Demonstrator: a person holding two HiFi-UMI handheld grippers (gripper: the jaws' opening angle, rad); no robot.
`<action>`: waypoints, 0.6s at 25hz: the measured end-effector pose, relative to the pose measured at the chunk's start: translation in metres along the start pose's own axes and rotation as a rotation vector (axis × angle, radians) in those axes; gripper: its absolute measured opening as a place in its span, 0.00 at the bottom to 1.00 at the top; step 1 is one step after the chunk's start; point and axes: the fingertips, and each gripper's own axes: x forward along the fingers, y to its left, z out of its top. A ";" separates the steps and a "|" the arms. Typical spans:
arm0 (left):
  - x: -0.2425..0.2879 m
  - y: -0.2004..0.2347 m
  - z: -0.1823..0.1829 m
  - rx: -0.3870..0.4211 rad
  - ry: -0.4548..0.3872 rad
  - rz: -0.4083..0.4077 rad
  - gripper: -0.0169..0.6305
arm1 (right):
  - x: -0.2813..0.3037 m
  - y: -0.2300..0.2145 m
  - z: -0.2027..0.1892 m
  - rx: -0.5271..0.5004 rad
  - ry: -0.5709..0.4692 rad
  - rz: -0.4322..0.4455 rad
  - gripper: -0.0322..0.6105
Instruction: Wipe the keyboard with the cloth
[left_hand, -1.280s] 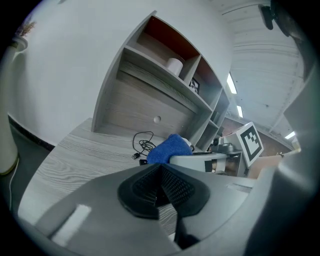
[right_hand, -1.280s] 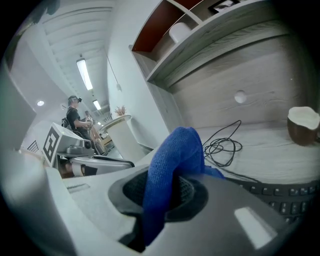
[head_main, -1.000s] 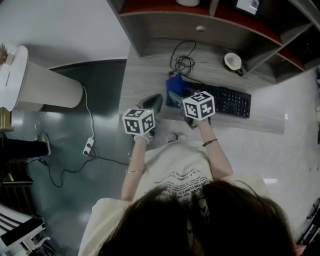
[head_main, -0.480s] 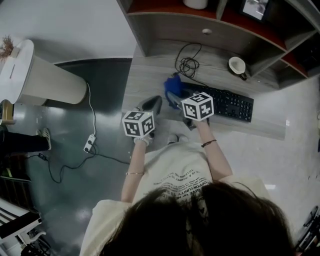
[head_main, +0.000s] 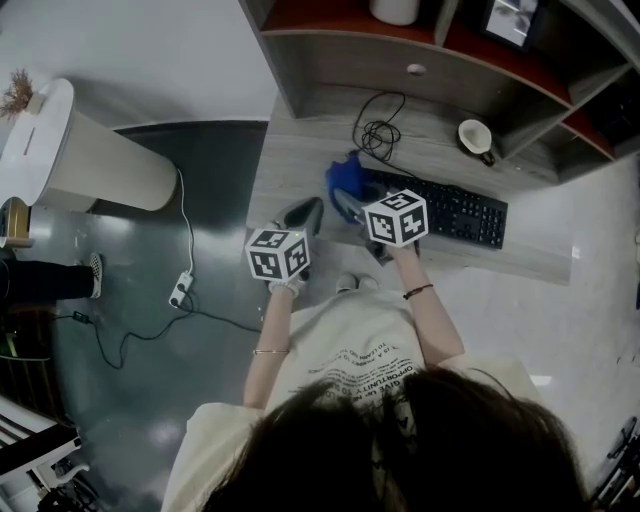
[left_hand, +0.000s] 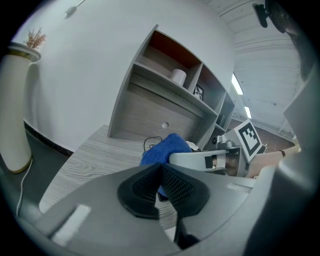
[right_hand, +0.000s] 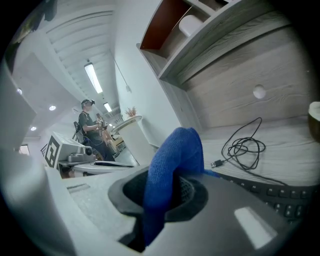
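- Right gripper (right_hand: 166, 194) — jaws clamped on the blue cloth (right_hand: 176, 152), at the left end of the black keyboard (head_main: 456, 211).
- Left gripper (left_hand: 159, 186) — jaws together, empty, over the desk (head_main: 292, 160) edge.

Both arms reach forward, side by side. The left gripper (left_hand: 159, 182) has its jaws pressed together with nothing between them. The right gripper (right_hand: 165, 195) sits a bit further ahead, its jaws pinching a blue cloth (right_hand: 175, 155).
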 end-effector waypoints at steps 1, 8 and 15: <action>-0.001 0.000 0.000 0.000 -0.006 0.002 0.03 | -0.001 0.001 0.001 -0.001 -0.004 0.003 0.14; -0.006 -0.003 0.002 0.002 -0.048 -0.002 0.03 | -0.008 0.006 0.008 -0.006 -0.041 0.026 0.14; -0.005 -0.008 0.007 0.013 -0.081 -0.012 0.03 | -0.019 0.010 0.017 -0.042 -0.096 0.044 0.14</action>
